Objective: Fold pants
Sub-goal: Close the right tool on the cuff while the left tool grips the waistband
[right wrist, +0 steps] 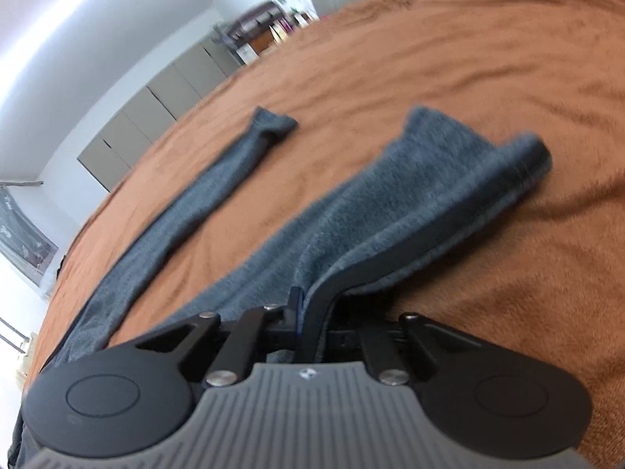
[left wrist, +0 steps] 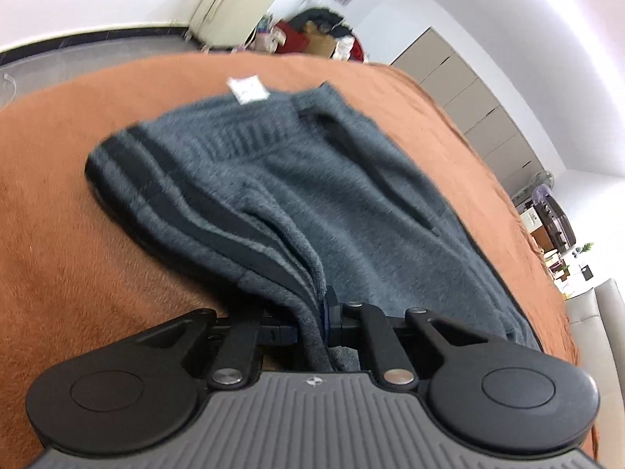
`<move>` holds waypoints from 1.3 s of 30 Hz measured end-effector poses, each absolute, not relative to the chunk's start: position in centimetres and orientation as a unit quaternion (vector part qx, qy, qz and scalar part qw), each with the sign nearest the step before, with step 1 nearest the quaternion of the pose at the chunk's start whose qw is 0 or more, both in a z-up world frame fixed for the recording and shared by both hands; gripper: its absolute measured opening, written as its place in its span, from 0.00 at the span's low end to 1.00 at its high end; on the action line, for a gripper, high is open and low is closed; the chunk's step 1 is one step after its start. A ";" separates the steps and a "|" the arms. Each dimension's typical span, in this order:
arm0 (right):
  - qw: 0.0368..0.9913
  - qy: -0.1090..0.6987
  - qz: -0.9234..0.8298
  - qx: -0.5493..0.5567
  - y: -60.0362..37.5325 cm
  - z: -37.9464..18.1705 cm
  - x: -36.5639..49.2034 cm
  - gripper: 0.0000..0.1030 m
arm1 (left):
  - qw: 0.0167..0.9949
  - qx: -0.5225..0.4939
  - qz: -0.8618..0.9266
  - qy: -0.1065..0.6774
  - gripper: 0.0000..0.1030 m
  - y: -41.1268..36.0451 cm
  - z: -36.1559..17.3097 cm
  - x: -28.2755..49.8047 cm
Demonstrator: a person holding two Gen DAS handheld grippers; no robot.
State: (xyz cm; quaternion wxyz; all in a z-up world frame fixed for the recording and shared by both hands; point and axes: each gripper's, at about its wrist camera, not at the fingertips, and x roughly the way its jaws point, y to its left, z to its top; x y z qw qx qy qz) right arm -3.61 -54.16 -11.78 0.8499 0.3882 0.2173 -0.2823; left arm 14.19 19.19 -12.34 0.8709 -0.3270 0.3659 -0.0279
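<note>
Grey fleece pants point(left wrist: 312, 179) with dark side stripes lie on a rust-brown blanket point(left wrist: 58, 203). The left wrist view shows the ribbed waistband and a white label point(left wrist: 248, 89) at the far end. My left gripper point(left wrist: 312, 312) is shut on the striped side edge of the pants, and the fabric bunches up between its jaws. In the right wrist view both legs stretch away; the near leg point(right wrist: 422, 195) is lifted and folded along its seam, the other leg point(right wrist: 218, 179) lies flat to the left. My right gripper point(right wrist: 308, 312) is shut on the near leg's striped edge.
The blanket point(right wrist: 488, 58) covers a wide surface around the pants. Beyond it stand grey cabinets point(left wrist: 468, 105), a white appliance point(left wrist: 230, 8), a heap of bags and clothes point(left wrist: 320, 35) and a grey sofa point(left wrist: 601, 332).
</note>
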 end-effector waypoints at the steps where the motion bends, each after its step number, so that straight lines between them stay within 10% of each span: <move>1: 0.855 0.209 -0.282 0.382 -54.0 -11.3 -3.5 0.01 | 0.872 -0.329 -0.028 0.360 0.11 19.2 -11.8 13.9; 18: 0.865 0.110 -0.212 0.440 -60.9 -0.7 9.9 0.01 | 0.901 -0.305 -0.068 0.300 0.11 16.5 -2.3 29.0; 29: 0.838 0.263 -0.280 0.388 -63.2 -4.4 27.5 0.01 | 0.863 -0.263 0.019 0.431 0.15 13.6 -8.8 41.7; 33: 0.803 0.335 -0.331 0.365 -63.6 -7.1 30.6 0.25 | 0.833 -0.258 0.037 0.488 0.25 13.0 -10.3 45.1; 39: 0.773 0.369 -0.301 0.419 -66.2 -8.1 32.3 0.33 | 0.807 -0.289 0.024 0.515 0.28 14.1 -10.6 46.5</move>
